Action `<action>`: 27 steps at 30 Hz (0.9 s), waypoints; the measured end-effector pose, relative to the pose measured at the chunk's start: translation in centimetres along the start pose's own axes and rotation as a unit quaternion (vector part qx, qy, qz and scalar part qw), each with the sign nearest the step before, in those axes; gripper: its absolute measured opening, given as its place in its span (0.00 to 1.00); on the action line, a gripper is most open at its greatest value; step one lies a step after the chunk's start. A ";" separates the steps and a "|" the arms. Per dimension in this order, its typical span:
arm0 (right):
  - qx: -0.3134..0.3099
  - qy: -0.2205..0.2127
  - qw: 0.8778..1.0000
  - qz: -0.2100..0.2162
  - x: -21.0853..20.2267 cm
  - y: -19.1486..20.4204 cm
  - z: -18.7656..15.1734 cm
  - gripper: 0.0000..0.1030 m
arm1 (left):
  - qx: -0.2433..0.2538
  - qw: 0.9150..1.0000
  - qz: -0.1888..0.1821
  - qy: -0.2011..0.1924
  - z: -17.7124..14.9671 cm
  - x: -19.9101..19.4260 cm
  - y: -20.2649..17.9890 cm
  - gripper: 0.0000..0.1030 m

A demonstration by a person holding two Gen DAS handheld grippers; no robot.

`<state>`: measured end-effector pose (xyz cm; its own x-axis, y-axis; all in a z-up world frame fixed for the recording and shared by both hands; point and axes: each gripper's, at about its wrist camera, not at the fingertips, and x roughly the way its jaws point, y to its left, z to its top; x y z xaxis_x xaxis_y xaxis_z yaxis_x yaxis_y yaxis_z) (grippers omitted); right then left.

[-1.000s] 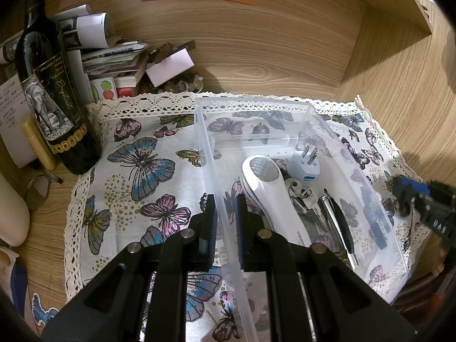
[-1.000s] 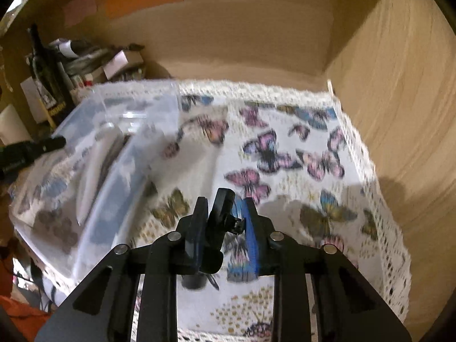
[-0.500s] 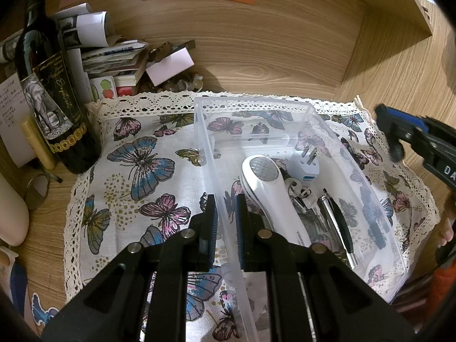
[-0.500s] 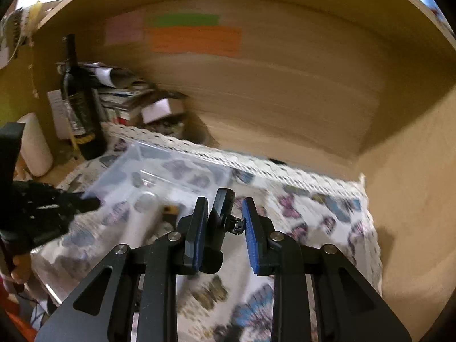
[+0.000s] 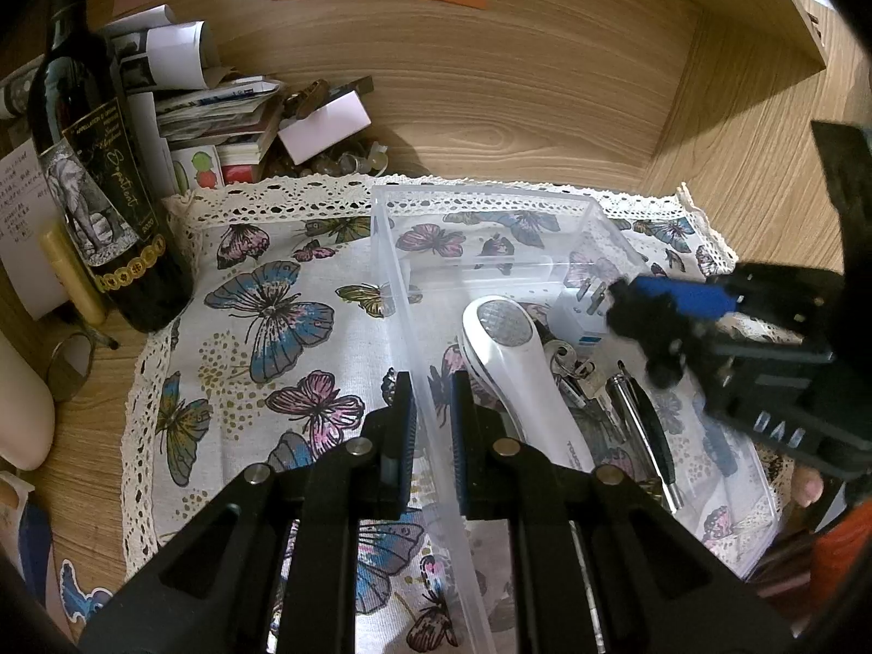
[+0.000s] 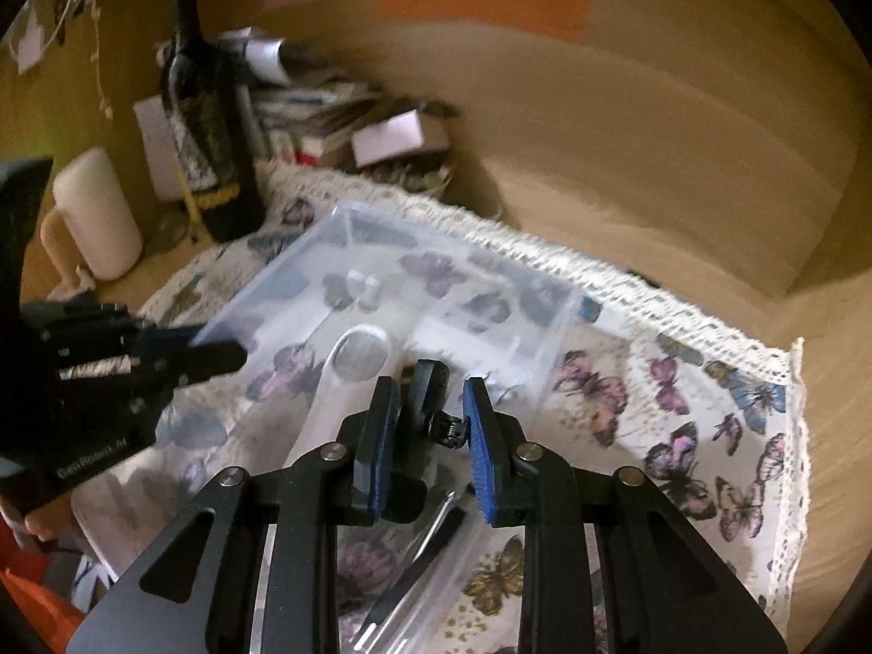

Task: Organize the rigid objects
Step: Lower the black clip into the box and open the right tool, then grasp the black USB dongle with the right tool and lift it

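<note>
A clear plastic bin point(image 5: 479, 193) stands on the butterfly cloth point(image 5: 272, 316). My left gripper point(image 5: 430, 381) is shut on the bin's left wall. Inside lie a white handheld device point(image 5: 518, 376), a white plug adapter point(image 5: 580, 316), keys point(image 5: 567, 359) and pens point(image 5: 643, 425). My right gripper point(image 6: 430, 398) is shut on a small black spring clip point(image 6: 425, 381) and hovers over the bin's near right part, above the device point(image 6: 349, 359). In the left wrist view the right gripper point(image 5: 643, 316) reaches in from the right, over the adapter. The left gripper point(image 6: 218, 354) shows at the bin's point(image 6: 381, 229) left side.
A dark wine bottle point(image 5: 103, 207) stands at the cloth's far left corner, beside a pile of papers and small boxes point(image 5: 218, 109). A cream cylinder point(image 6: 98, 212) stands left of the bottle. Wooden walls close the back and the right side.
The right gripper has swung left with the black clip, from over the cloth's right part to above the bin. The left gripper and the bin have not moved.
</note>
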<state>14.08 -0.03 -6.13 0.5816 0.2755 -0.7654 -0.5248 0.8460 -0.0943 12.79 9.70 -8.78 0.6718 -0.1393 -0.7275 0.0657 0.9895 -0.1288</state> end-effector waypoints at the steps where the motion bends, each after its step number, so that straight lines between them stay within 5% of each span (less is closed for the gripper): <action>1: -0.003 0.007 1.000 0.005 0.2 0.2 -0.1 0.22 | 0.001 1.000 0.001 0.000 0.0 0.0 0.0 0.10; 11: -0.016 0.045 0.999 0.016 1.4 0.9 -0.9 0.22 | 0.000 1.000 0.000 0.000 -0.1 0.0 0.1 0.10; 16: -0.016 0.019 1.000 0.009 -0.1 0.8 -0.8 0.40 | 0.000 1.000 0.000 0.000 -0.1 0.0 0.1 0.10; 27: -0.008 -0.047 0.998 -0.036 -5.2 -0.7 -0.7 0.49 | 0.001 1.000 0.000 0.000 -0.1 0.0 0.1 0.10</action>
<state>11.00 -2.34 -2.50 0.6741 0.2558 -0.6930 -0.4885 0.8580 -0.1586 12.72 9.83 -8.82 0.6723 -0.1398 -0.7269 0.0673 0.9895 -0.1281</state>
